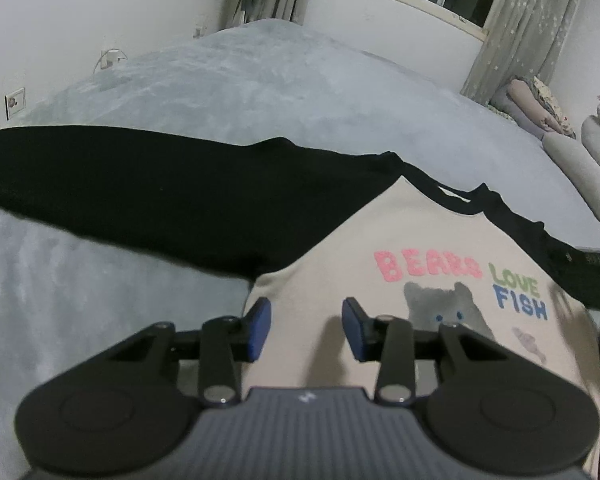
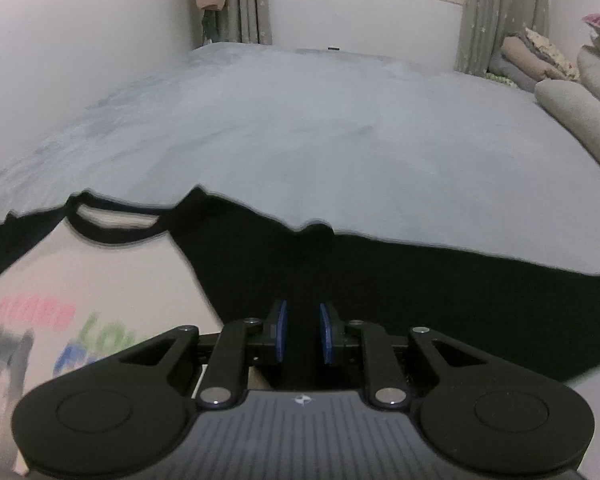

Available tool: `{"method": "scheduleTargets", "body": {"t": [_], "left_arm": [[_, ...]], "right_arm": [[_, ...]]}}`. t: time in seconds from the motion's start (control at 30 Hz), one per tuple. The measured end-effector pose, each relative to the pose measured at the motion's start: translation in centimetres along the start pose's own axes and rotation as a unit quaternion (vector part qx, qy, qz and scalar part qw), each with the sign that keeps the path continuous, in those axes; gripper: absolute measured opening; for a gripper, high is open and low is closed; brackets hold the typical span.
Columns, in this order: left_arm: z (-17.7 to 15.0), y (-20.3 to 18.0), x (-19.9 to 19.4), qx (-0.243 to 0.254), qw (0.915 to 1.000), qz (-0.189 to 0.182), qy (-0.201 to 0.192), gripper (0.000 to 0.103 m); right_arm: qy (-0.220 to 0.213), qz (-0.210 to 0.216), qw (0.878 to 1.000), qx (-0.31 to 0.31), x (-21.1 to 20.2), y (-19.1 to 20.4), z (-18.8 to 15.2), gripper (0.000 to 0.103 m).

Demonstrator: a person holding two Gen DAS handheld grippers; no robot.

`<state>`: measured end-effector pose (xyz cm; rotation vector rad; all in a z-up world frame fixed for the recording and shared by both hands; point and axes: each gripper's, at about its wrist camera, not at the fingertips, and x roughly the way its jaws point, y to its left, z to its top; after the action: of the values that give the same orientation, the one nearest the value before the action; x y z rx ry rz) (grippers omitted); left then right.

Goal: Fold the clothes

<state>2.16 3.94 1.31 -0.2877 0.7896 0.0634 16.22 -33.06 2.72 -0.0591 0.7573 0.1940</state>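
A cream sweatshirt (image 1: pixel 332 248) with black sleeves and a "BEARS LOVE FISH" bear print (image 1: pixel 460 280) lies flat on the grey bed cover (image 1: pixel 260 92). Its left black sleeve (image 1: pixel 140 192) stretches out to the left. My left gripper (image 1: pixel 306 308) hovers over the cream body near its left side seam, open, with nothing between the blue pads. In the right wrist view my right gripper (image 2: pixel 302 308) is over the right black sleeve (image 2: pixel 420 292), its pads a narrow gap apart with no cloth between them. The collar (image 2: pixel 116 220) lies to its left.
Pillows and rolled bedding are piled along the bed's right side (image 1: pixel 580 160) (image 2: pixel 572 108). A white wall with sockets (image 1: pixel 15 101) borders the left. Curtains (image 2: pixel 496 12) and a window stand at the far end. The grey cover (image 2: pixel 340 140) spreads beyond the shirt.
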Motion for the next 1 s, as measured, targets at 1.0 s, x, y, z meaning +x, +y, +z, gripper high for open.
{"method": "scheduleTargets", "body": {"t": [1.0], "left_arm": [[0.3,0.0,-0.7,-0.018,0.9997,0.002,-0.016,0.039]], "right_arm": [[-0.014,-0.015,1.000,-0.024,4.2,0.9,2.0,0.006]]}}
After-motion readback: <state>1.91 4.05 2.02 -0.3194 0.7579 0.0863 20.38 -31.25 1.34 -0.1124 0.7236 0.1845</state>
